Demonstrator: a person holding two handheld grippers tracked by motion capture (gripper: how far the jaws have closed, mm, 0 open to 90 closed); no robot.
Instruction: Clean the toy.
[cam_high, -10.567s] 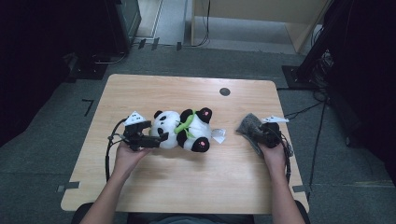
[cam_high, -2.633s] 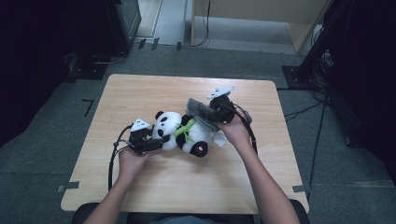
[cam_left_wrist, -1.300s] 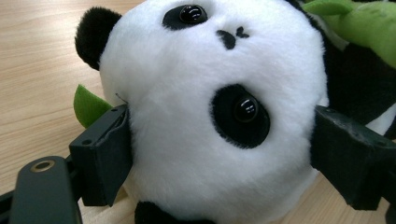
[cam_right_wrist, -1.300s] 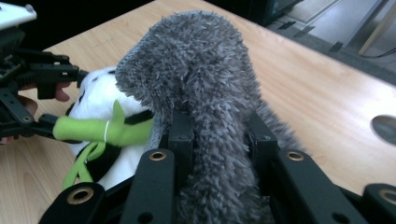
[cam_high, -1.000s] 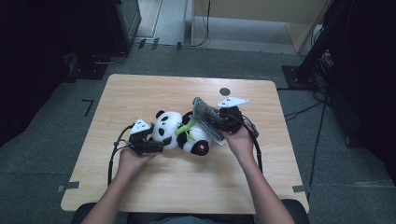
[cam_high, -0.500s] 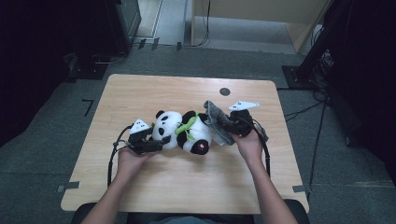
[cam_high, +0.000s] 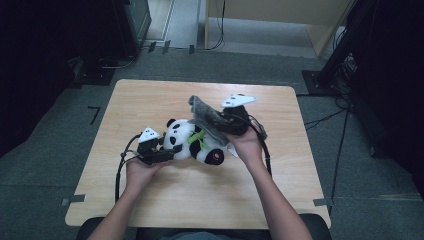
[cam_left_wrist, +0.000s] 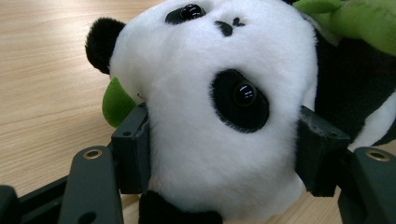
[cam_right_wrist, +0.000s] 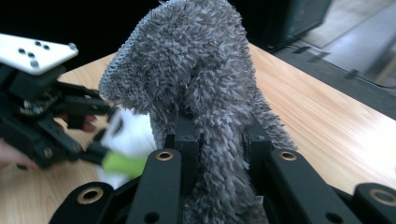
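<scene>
A black-and-white panda plush (cam_high: 192, 141) with green leaves lies on its back at the middle of the wooden table (cam_high: 200, 200). My left gripper (cam_high: 169, 150) is at its head. Its jaws have just been closing and now press both sides of the white head (cam_left_wrist: 210, 107). My right gripper (cam_high: 222, 122) hovers just above the panda's body, shut on a fluffy grey cloth (cam_high: 202, 111). The cloth (cam_right_wrist: 201, 79) stands up between the black jaws and droops toward the panda.
A small dark round mark on the tabletop lies behind the right gripper. Cables (cam_high: 122, 167) trail from both grippers over the table. Dark equipment and cables stand on the floor past the far and right edges.
The right gripper has lifted and shifted left with the grey cloth, now over the panda's body. The left hand stayed at the panda's head, with its jaws drawn in on it.
</scene>
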